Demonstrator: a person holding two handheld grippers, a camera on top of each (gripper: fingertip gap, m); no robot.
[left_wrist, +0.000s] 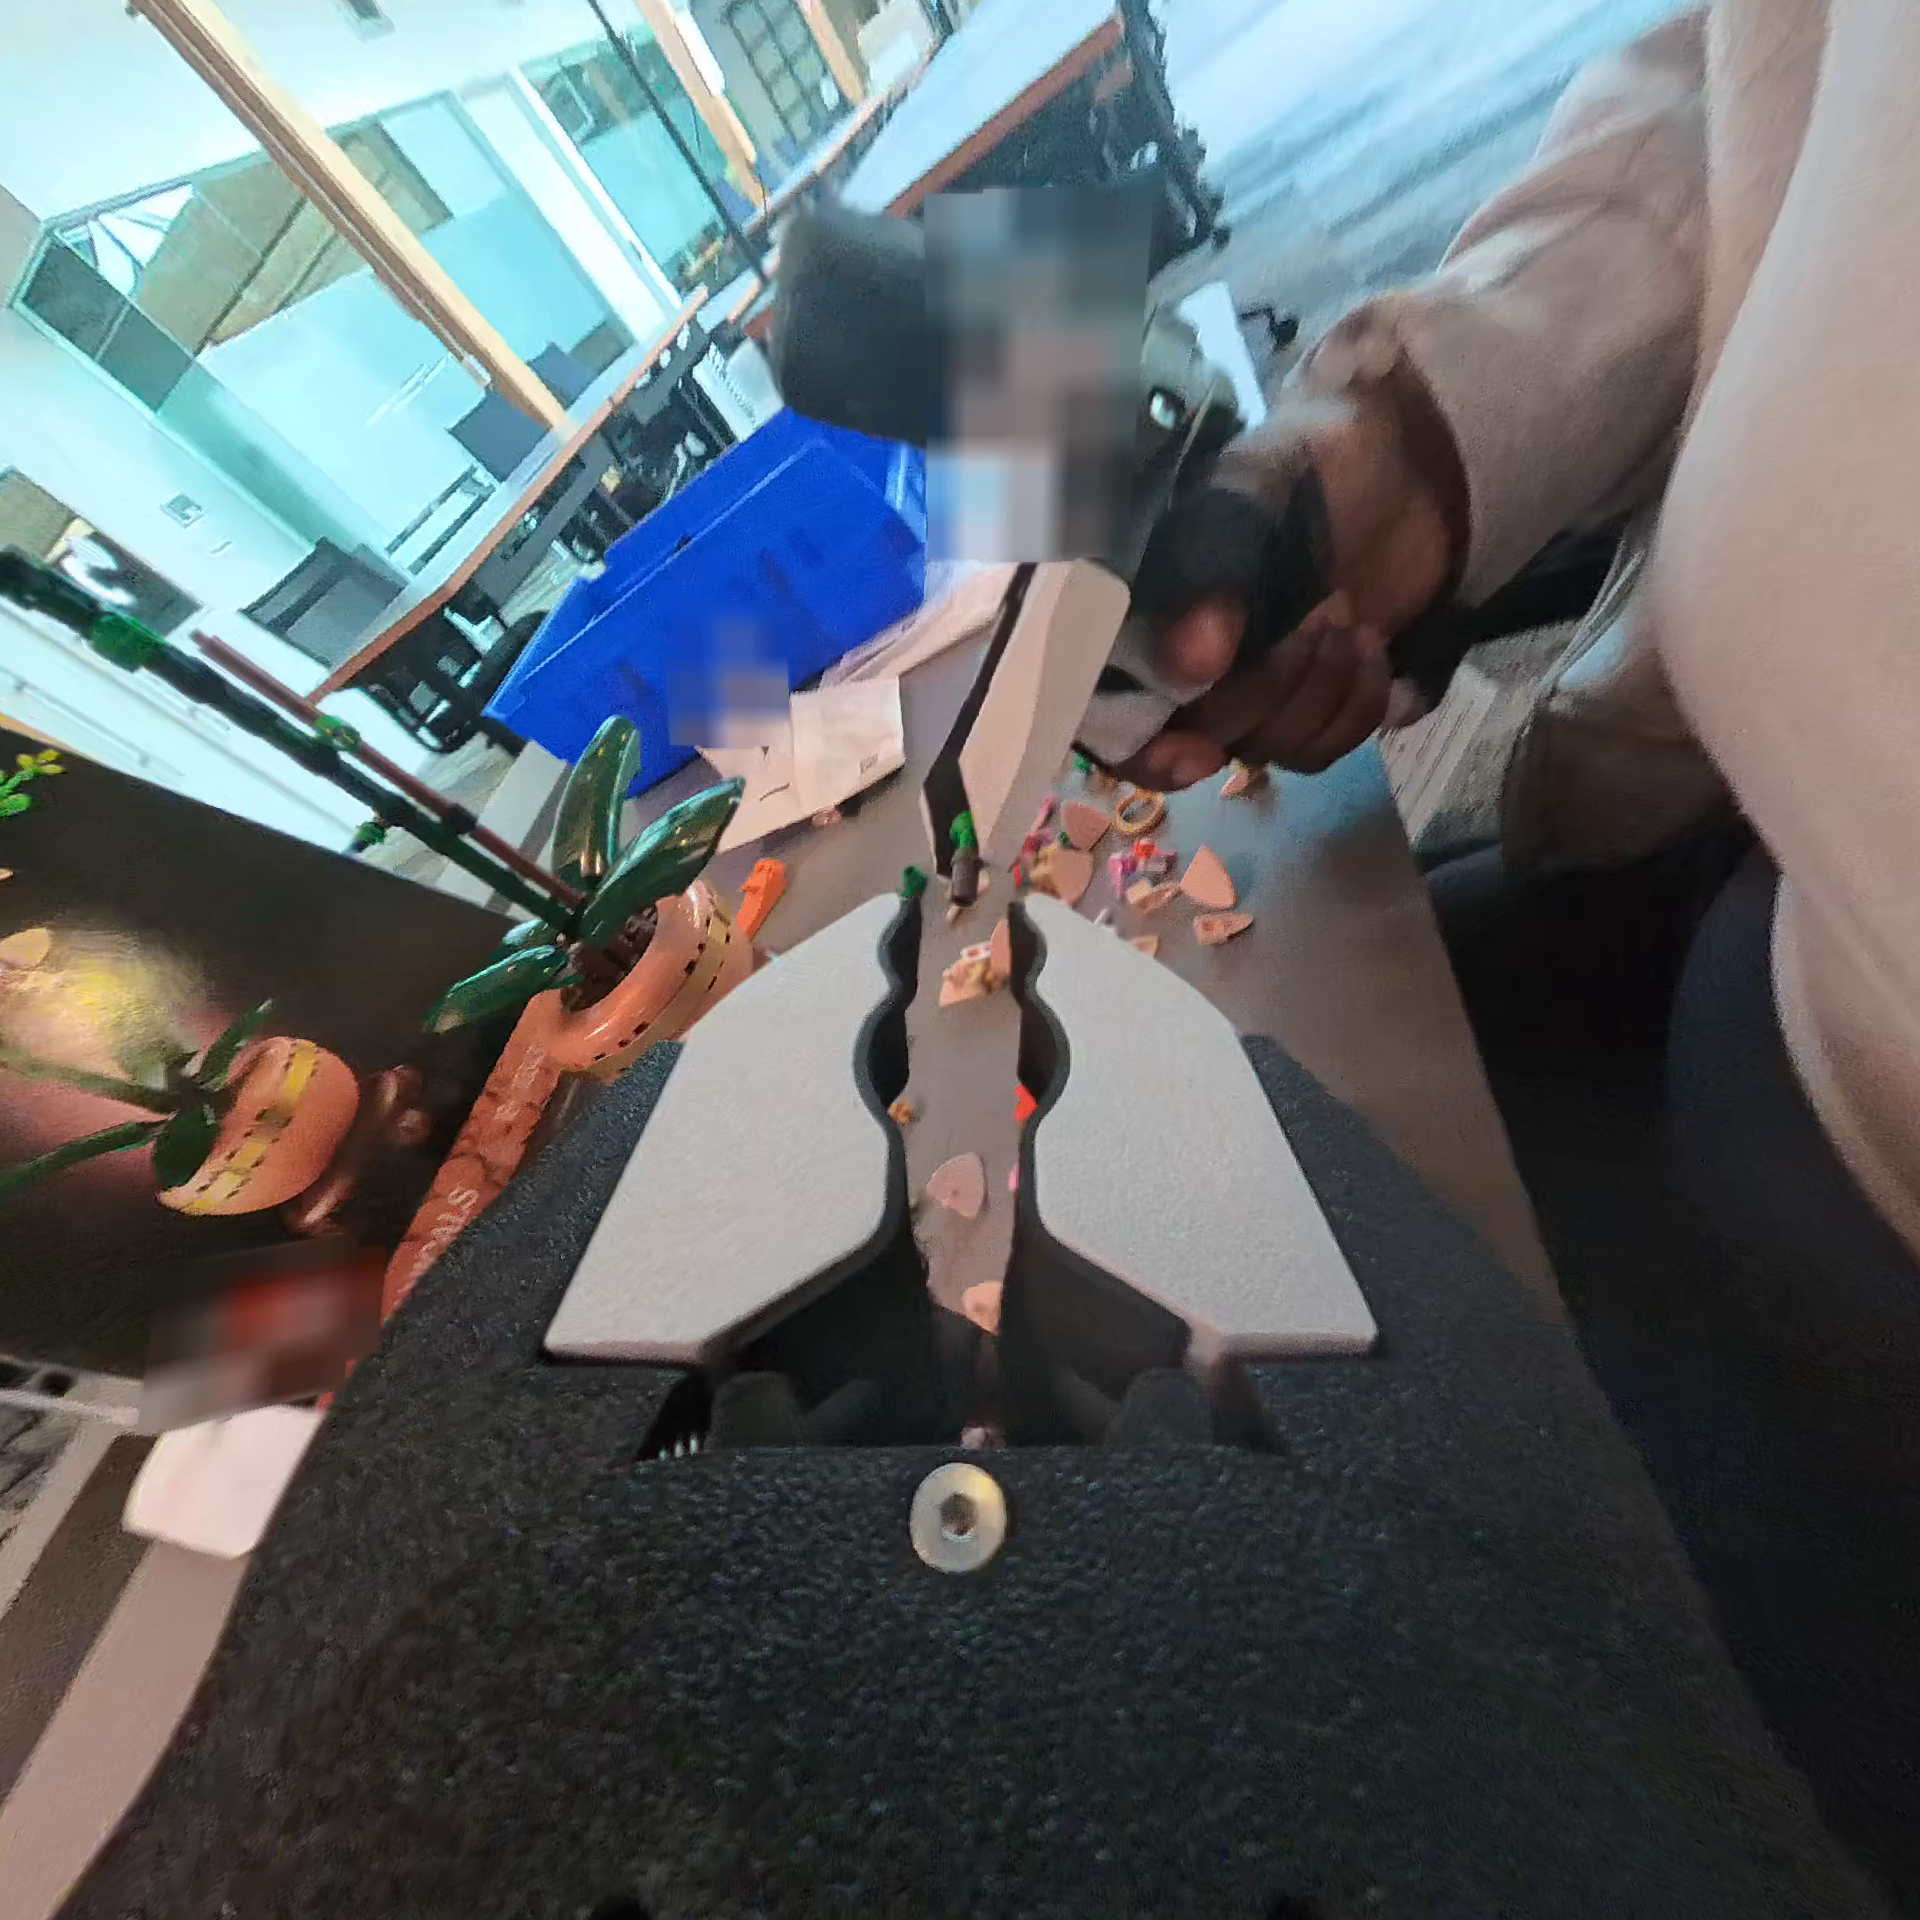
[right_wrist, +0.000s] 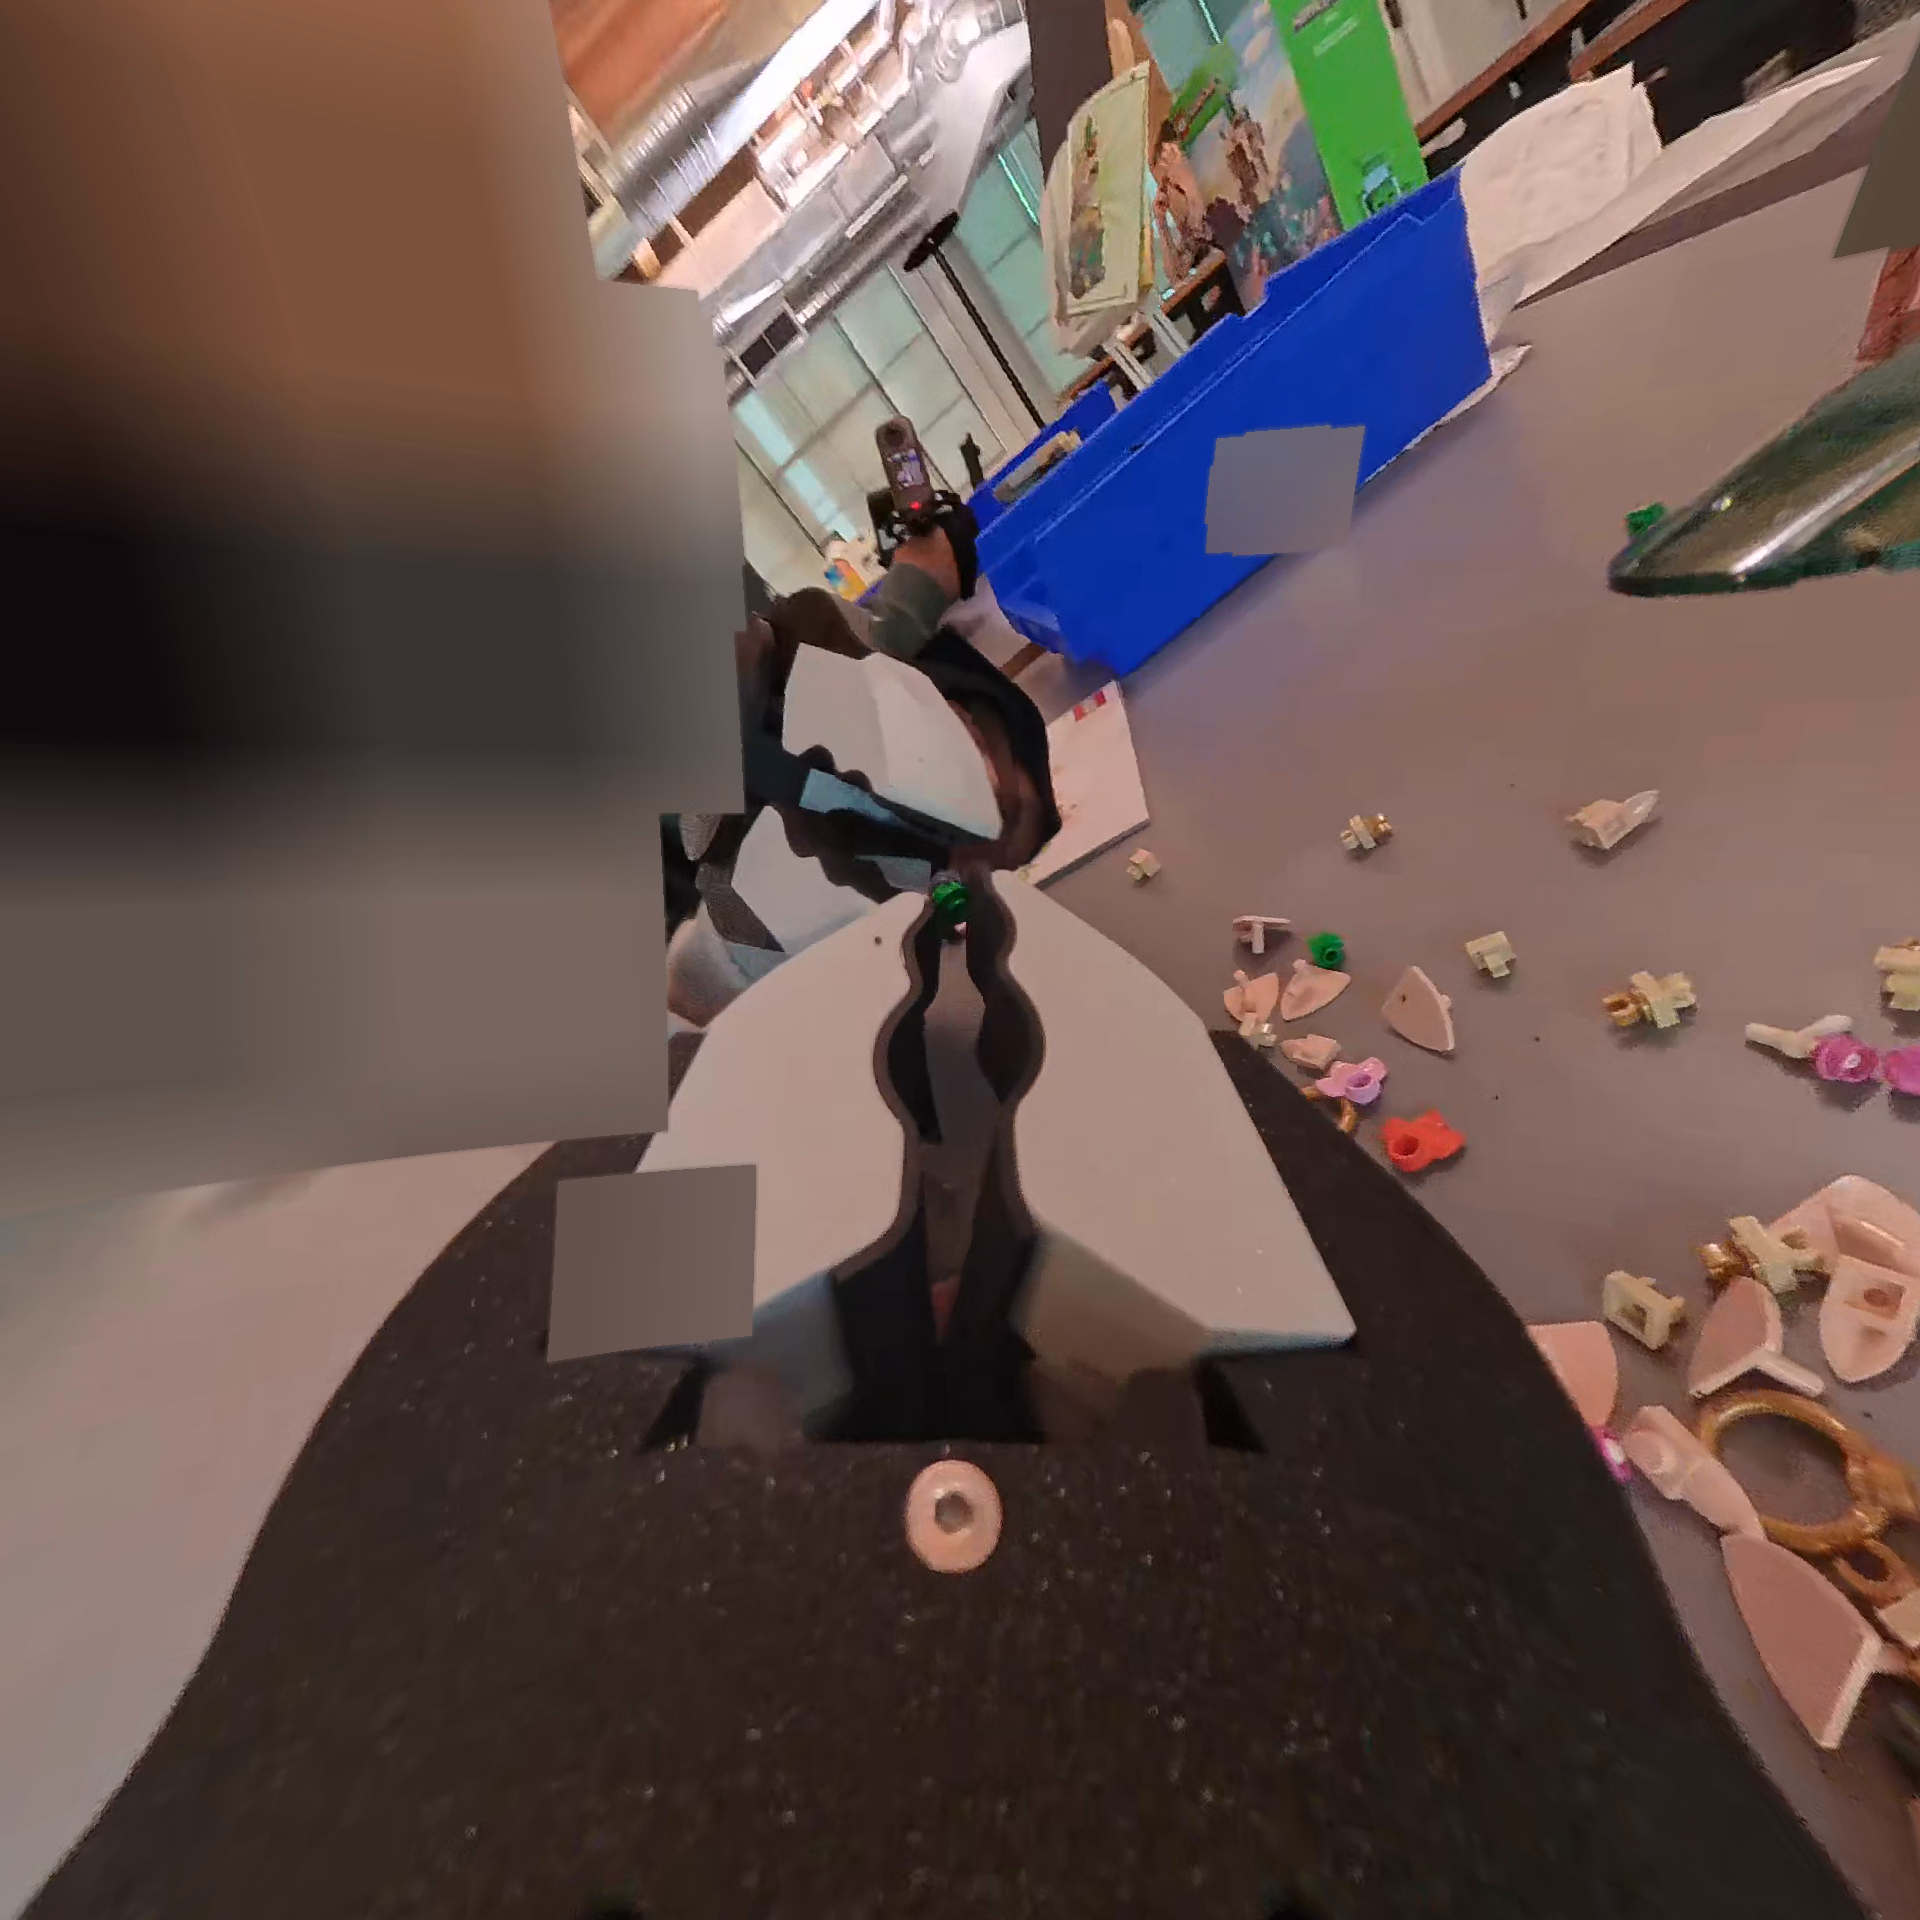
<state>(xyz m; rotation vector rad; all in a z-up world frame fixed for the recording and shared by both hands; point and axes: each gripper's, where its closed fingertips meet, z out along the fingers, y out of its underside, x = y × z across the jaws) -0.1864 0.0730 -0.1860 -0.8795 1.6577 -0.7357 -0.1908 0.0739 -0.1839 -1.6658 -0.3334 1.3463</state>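
My right gripper (right_wrist: 961, 920) is shut on a small green stud piece (right_wrist: 948, 899) on a dark stub, held just above the grey table (right_wrist: 1558, 675). In the left wrist view it (left_wrist: 966, 868) comes down from the upper right, held by a hand (left_wrist: 1299, 644), with the piece (left_wrist: 964, 847) at its tips. My left gripper (left_wrist: 961, 914) sits right below it, jaws a narrow gap apart, nothing clearly between them. A tiny green bit (left_wrist: 912, 881) shows at its left fingertip. The left gripper (right_wrist: 883, 748) faces the right one, tips almost meeting.
Loose pink, beige and gold pieces (right_wrist: 1558, 1039) lie scattered right of the grippers, with a red flower piece (right_wrist: 1421, 1141) and gold ring (right_wrist: 1787, 1455). A brick-built plant in a peach pot (left_wrist: 644, 966) and its box (left_wrist: 208, 1091) stand left. A blue bin (right_wrist: 1247, 416) and papers (left_wrist: 831, 738) lie behind.
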